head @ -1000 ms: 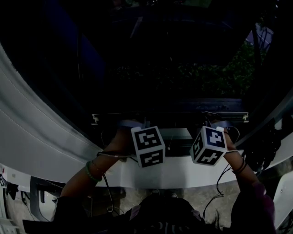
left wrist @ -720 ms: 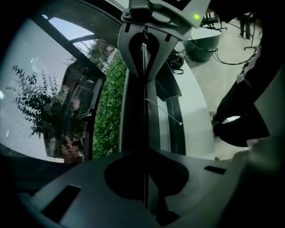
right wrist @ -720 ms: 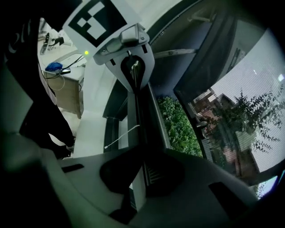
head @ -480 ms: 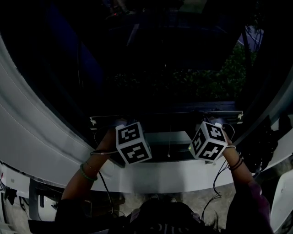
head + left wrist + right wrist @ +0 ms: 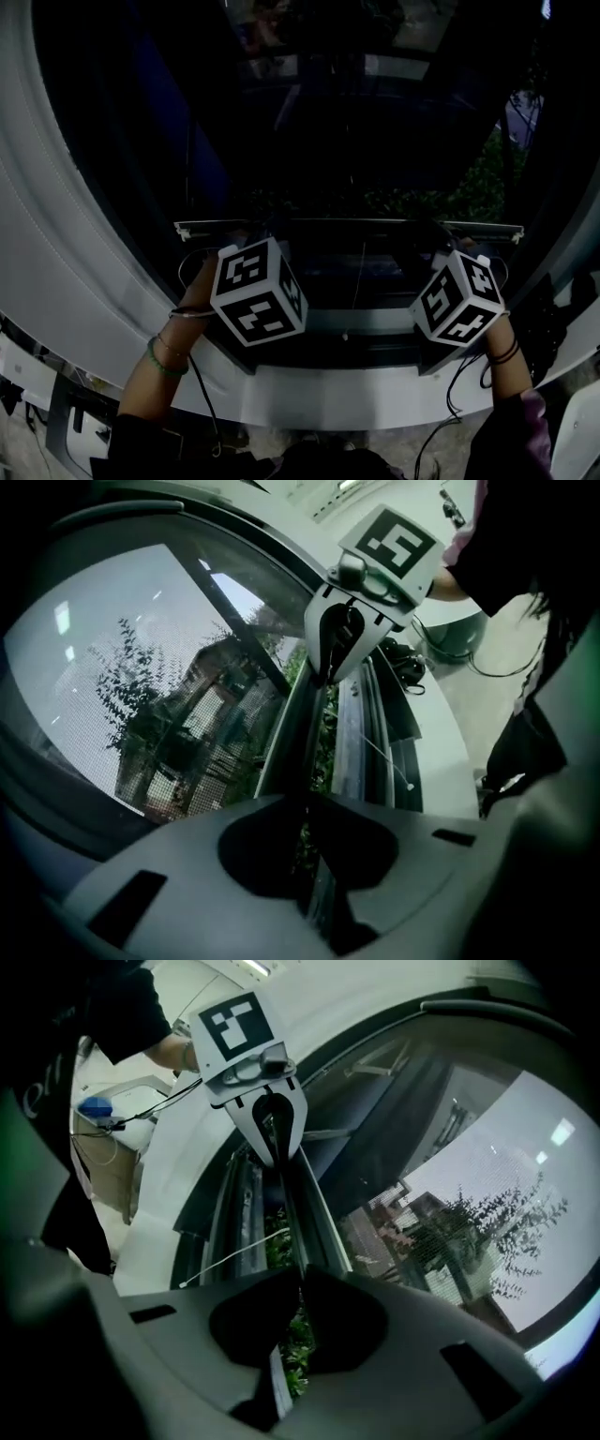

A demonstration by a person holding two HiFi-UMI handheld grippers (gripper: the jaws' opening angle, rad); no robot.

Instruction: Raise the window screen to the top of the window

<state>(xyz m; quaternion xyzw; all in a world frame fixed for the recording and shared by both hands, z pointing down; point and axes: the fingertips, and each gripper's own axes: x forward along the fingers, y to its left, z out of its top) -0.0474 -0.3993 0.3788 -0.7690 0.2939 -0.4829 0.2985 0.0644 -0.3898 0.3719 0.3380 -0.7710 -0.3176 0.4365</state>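
Observation:
The window screen's bottom rail [image 5: 347, 223] runs level across the dark window, raised above the sill [image 5: 337, 382]. In the left gripper view, my left gripper [image 5: 305, 803] is shut on that rail [image 5: 298, 714], with the grey mesh [image 5: 141, 686] to its left. My right gripper [image 5: 300, 1279] is shut on the same rail [image 5: 309, 1208] further along, mesh [image 5: 469, 1213] to its right. In the head view only the marker cubes show clearly, left cube [image 5: 258, 291] and right cube [image 5: 459, 298], and the jaws beyond them are lost in the dark.
A thin white pull cord [image 5: 352, 305] hangs from the rail between the grippers. The white curved window frame [image 5: 75, 253] rises at the left. Green foliage [image 5: 286, 1241] shows through the gap under the rail. A person's sleeve and cables lie near the sill.
Both grippers have gone up with the rail and spread apart along it. The gap between rail and sill has widened.

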